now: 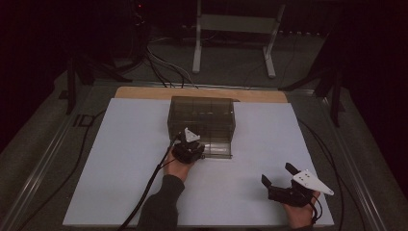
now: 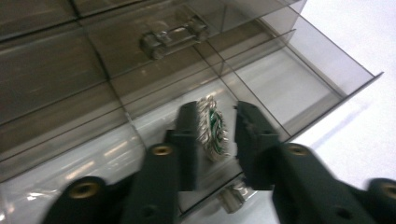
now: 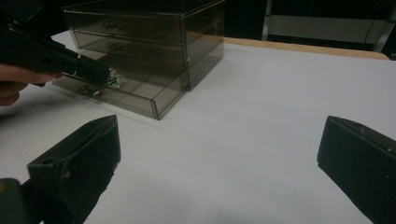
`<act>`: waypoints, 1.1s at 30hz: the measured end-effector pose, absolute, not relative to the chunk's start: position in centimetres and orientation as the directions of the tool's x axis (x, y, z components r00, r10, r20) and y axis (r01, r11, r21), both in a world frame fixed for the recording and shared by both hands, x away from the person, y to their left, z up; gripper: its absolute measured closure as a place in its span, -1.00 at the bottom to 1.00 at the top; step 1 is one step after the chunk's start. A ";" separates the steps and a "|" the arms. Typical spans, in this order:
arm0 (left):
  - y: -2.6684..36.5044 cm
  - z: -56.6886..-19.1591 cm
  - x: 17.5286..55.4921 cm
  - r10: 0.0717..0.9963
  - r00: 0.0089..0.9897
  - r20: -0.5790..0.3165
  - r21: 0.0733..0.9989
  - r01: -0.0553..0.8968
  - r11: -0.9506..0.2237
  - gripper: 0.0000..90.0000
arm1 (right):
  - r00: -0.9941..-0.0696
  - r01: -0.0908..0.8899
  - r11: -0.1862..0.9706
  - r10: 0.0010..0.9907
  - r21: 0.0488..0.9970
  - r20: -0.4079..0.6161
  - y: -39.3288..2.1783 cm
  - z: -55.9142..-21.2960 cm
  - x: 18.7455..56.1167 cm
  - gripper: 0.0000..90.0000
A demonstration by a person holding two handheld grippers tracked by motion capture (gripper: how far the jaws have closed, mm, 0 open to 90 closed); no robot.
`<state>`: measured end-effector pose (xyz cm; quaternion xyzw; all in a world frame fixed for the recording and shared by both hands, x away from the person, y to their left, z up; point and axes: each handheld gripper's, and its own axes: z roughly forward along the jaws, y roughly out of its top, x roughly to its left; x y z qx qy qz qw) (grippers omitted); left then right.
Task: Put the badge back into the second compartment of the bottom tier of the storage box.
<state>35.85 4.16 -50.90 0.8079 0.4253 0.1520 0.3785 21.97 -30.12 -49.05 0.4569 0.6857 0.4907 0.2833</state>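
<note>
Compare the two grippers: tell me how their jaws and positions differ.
The left gripper has its jaws close around a small sparkly ornament over the open drawer; the right gripper gapes wide, empty. Left reaches into the box; right stays back over the white board. Both have black jaws.

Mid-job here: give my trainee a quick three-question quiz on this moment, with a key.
1. True or false: the bottom drawer of the smoky drawer box is pulled out.
2. What sits between the left claw's jaws: (a) a silver-and-green trinket, (b) a pen, (c) nothing?
3. Fill in: the right claw hangs over the white board with jaws ____.

Key: 1 true. 2 a, the trinket. 3 open.
</note>
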 end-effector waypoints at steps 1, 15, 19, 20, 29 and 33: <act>4.2 -50.9 35.8 0.802 0.592 -0.076 0.741 0.572 -0.352 0.45 | -0.422 0.349 0.101 0.905 0.932 0.060 -30.1 -49.1 22.0 -1.00; 5.7 -48.7 35.2 0.855 0.518 -0.033 0.803 0.523 -0.286 -0.64 | -0.423 0.349 0.103 0.904 0.932 0.059 -30.1 -49.1 22.0 -1.00; 6.7 -47.8 35.0 0.866 0.499 -0.041 0.819 0.514 -0.257 -0.74 | -0.424 0.349 0.103 0.904 0.932 0.059 -30.1 -49.1 22.0 -1.00; 7.1 -47.6 35.0 0.867 0.497 -0.045 0.823 0.510 -0.250 -0.74 | -0.423 0.349 0.102 0.904 0.931 0.059 -30.1 -49.1 21.9 -1.00; 10.4 -46.5 34.2 0.861 0.502 -0.086 0.843 0.497 -0.205 -0.99 | -0.425 0.349 0.105 0.903 0.931 0.058 -30.0 -49.1 21.9 -1.00; 12.7 -46.4 33.1 0.864 0.496 -0.087 0.853 0.485 -0.192 -0.99 | -0.425 0.351 0.104 0.903 0.931 0.059 -30.0 -49.1 22.0 -1.00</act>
